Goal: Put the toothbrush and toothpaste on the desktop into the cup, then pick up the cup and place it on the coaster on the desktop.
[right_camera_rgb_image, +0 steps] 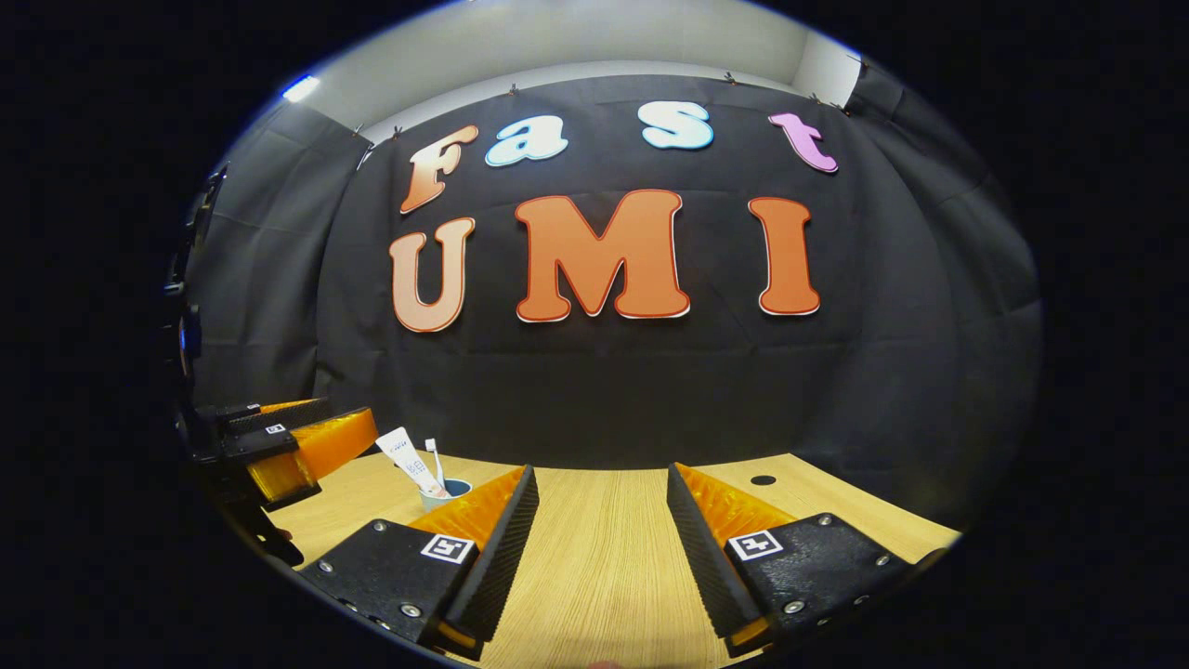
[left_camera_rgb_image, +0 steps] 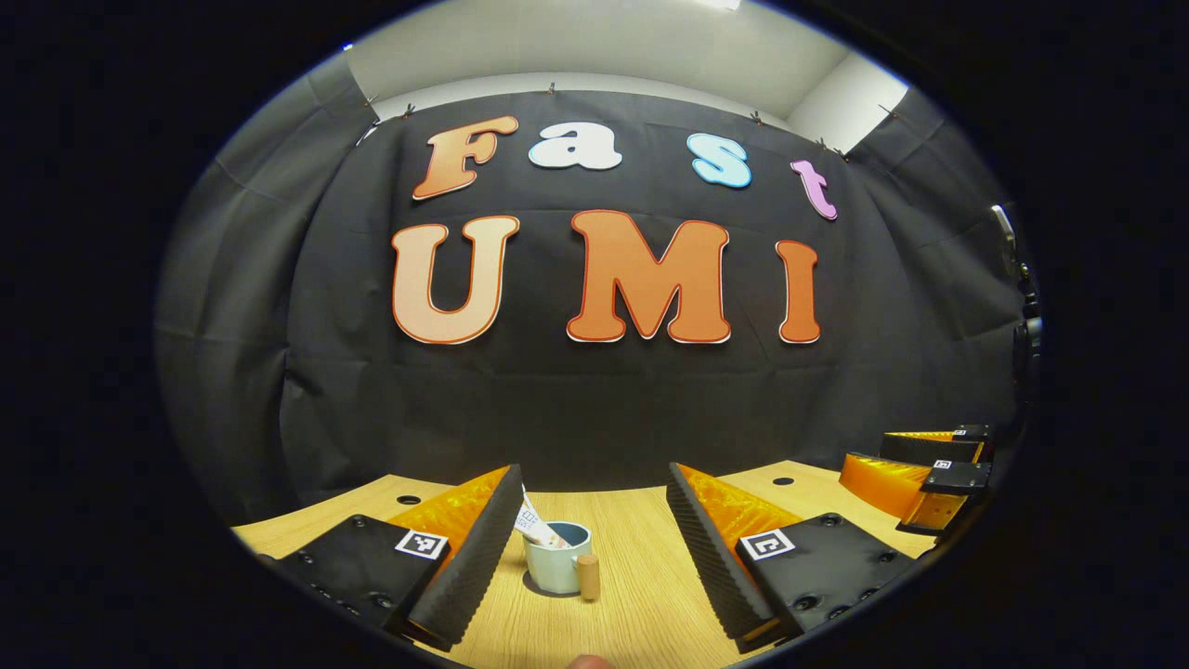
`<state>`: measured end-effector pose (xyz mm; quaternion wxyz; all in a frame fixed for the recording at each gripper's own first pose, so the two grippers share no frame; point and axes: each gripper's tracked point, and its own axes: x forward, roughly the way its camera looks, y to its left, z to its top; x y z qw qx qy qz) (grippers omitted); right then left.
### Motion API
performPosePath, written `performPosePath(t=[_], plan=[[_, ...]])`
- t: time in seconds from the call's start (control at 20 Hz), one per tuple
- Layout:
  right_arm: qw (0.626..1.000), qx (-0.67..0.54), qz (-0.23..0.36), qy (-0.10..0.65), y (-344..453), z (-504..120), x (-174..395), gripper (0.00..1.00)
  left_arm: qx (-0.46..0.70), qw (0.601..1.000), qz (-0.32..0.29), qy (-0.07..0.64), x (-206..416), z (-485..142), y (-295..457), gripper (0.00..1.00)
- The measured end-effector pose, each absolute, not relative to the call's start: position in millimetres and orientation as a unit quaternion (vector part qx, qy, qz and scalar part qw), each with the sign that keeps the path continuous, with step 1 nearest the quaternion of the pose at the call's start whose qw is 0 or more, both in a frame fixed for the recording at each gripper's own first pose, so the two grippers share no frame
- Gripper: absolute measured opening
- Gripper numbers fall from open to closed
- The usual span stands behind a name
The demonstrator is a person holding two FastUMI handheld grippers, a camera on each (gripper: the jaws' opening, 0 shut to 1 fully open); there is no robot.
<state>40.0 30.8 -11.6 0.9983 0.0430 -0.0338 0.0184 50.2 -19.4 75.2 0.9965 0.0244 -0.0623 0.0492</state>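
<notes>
Now toothpaste (right_camera_rgb_image: 406, 459) leans left in the upright cup (left_camera_rgb_image: 556, 560); both tools (left_camera_rgb_image: 594, 548) (right_camera_rgb_image: 599, 548) gape open.

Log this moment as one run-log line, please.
stage: cup pickup pending | cup: on desk, holds toothpaste and toothbrush | left gripper: open, cup between fingers | right gripper: open, empty

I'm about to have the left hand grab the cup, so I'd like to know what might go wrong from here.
1. The toothpaste and toothbrush lean tall out of the cup; a tilted lift may tip them out.
2. The cup's wooden handle juts toward the left tongs, so closing unevenly could twist the cup.
3. I can't spot the coaster, so placement may need searching.
</notes>
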Motion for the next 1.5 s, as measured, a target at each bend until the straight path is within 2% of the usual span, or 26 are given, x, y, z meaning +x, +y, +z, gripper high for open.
performPosePath(t=[1.5], plan=[[0.997,0.034,0.043,-0.046,35,-5,32,0.84,0.049,0.992,0.081,-0.086,43,80,-4,0.99]])
